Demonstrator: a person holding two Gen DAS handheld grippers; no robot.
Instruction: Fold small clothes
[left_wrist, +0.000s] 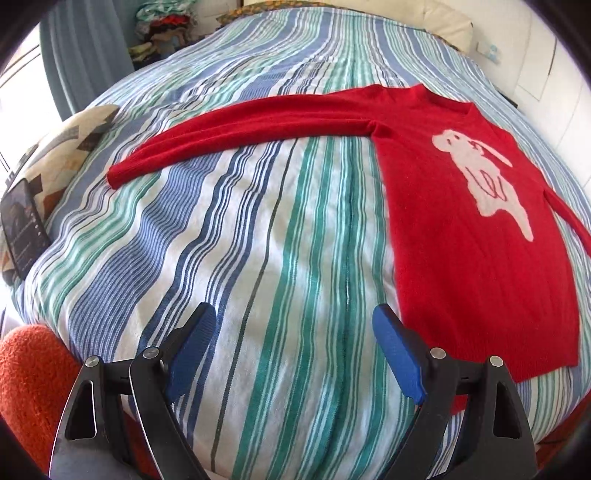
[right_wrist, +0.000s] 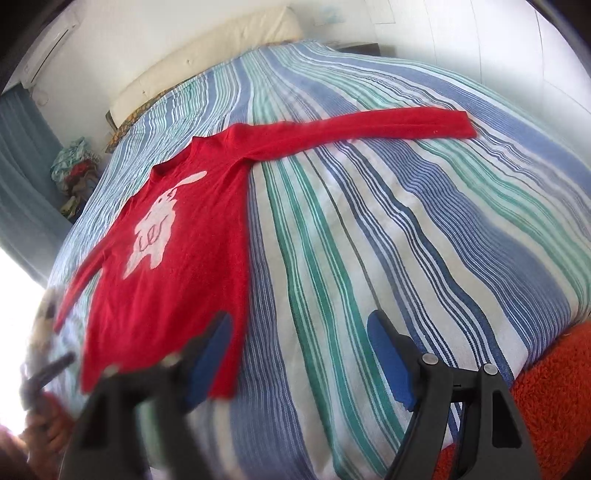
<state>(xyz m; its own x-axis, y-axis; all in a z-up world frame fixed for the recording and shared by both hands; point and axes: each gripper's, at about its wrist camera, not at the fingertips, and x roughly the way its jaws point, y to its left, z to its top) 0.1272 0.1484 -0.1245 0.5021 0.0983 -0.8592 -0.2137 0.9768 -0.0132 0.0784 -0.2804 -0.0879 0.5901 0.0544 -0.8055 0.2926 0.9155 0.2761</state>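
The red sweater (left_wrist: 480, 236) with its pale animal figure lies flat on the striped bedspread (left_wrist: 258, 258), sleeves spread, ahead and right of my left gripper (left_wrist: 295, 350), ahead and left of my right gripper (right_wrist: 299, 354). Both stand wide apart, holding nothing.

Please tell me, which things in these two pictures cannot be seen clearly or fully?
- Sweater: in the left view its far sleeve is cut off by the picture edge.
- Right claw: in the right view one finger is blurred.
- Phone: left view, screen too small to read.
- Clothes pile: right view, too small to tell items.
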